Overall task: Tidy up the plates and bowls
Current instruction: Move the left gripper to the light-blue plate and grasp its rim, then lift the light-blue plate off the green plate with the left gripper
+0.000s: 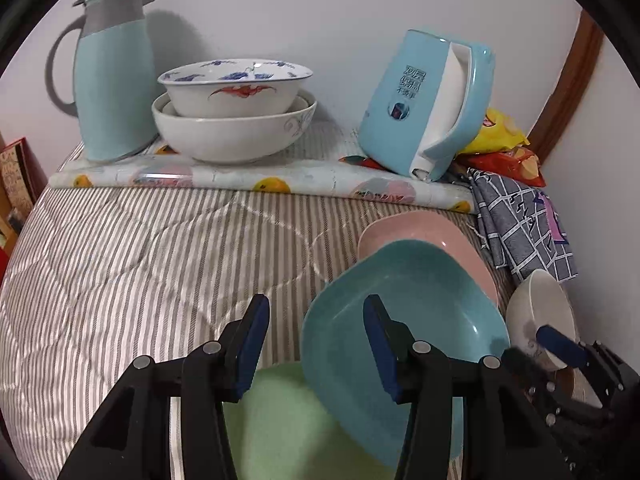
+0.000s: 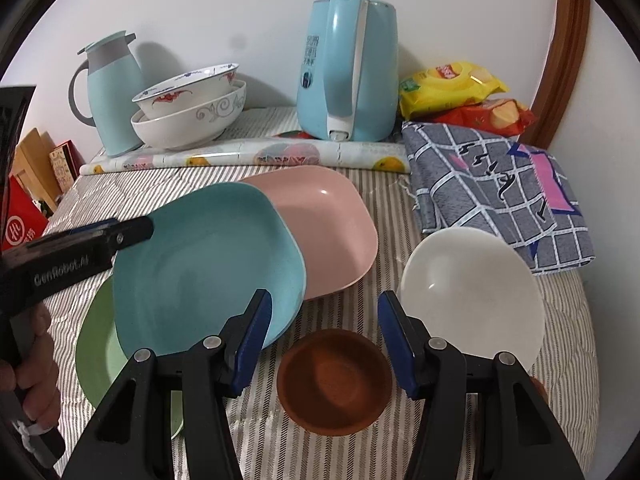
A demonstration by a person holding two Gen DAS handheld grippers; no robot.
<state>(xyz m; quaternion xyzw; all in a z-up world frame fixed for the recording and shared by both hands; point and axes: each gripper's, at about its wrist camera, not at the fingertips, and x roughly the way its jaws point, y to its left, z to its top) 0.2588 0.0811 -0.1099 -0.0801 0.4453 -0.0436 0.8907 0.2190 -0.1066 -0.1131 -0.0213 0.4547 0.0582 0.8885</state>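
Nearest in the right wrist view, the right hand-held gripper [image 2: 324, 338] is held open and empty, its jaws spread above the brown bowl [image 2: 335, 382] on the striped bed cover [image 2: 568, 320]. A white bowl [image 2: 474, 294] lies tilted at about 2 o'clock from it, apparently not yet stacked. At 10 o'clock, the teal plate [image 2: 208, 268] is seen overlapping the green plate [image 2: 98, 356] and leaning on the pink plate [image 2: 332, 228], so a plate pile is judged half formed. The left hand-held gripper [image 1: 316, 344] is also open, one finger [image 1: 380, 344] inside the teal plate's rim, probably to seize it. Farther back, two nested bowls [image 2: 188, 116] are stored between a flask [image 2: 112, 96] and a kettle [image 2: 348, 68].
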